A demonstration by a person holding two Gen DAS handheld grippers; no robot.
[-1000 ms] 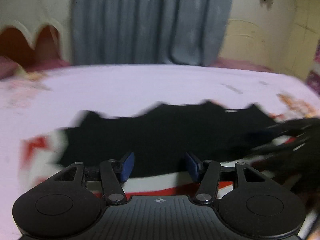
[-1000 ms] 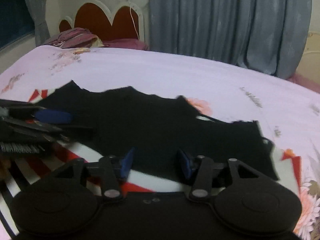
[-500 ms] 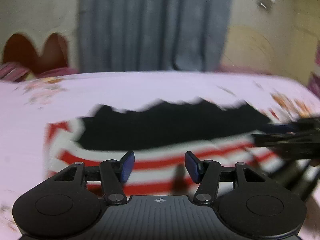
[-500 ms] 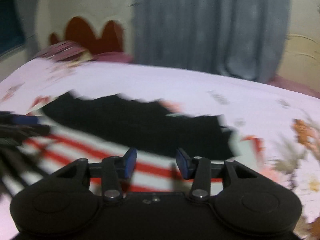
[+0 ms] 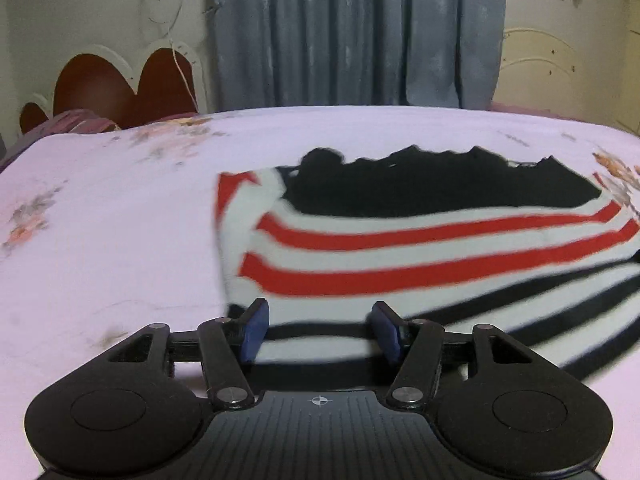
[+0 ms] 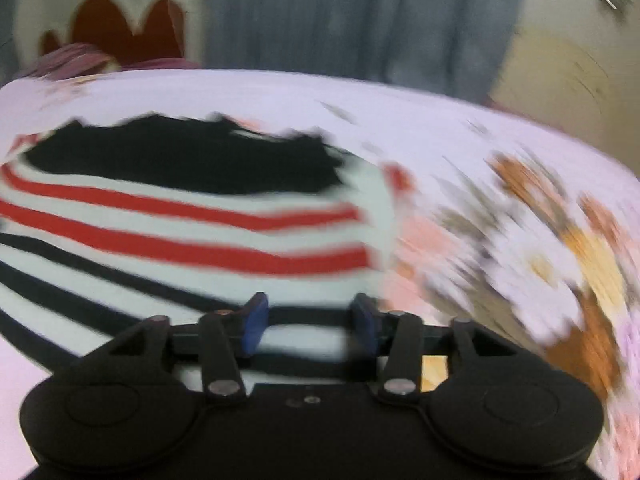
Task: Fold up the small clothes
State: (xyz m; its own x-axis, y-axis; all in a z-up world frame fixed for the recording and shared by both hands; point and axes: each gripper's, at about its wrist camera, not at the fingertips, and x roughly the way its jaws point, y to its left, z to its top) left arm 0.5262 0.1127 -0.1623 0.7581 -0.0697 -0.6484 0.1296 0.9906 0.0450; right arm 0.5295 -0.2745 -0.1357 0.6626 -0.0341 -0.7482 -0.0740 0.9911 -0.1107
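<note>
A small striped garment lies flat on the bed, with a black far part, red and white stripes in the middle and black and white stripes at the near edge. It also shows, blurred, in the right wrist view. My left gripper is open and empty over the near left edge of the garment. My right gripper is open and empty over the near right edge. Neither gripper shows in the other's view.
The bed has a pale lilac sheet with flower prints to the right. A red and white headboard and a pillow stand at the far left. A grey curtain hangs behind.
Both grippers have drawn back toward the near edge of the garment and stayed open. The striped near part has come into view. Each gripper has left the other's view.
</note>
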